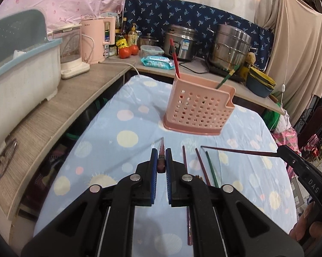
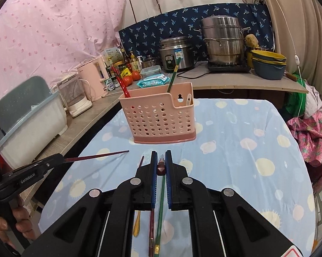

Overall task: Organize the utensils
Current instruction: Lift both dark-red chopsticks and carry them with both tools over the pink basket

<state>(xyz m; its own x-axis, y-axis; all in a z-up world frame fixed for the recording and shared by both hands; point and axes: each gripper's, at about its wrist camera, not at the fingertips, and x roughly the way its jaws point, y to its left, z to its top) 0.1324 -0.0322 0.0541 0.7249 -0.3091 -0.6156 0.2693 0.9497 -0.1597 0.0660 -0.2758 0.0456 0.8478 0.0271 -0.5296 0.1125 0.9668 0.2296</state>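
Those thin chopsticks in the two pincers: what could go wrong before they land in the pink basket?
The left gripper and right gripper each pinch one dark chopstick by its end, so it may swivel or slip. The long tip could catch the pink basket rim and tip it. Both hands aiming there together might cross sticks, and loose chopsticks still lie below.

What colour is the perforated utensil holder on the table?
Pink, with a darker pink base: utensil holder. Clearest in the right wrist view.

Black tongs [image 1: 161, 157], blue ribbed pads [image 1: 154, 160]
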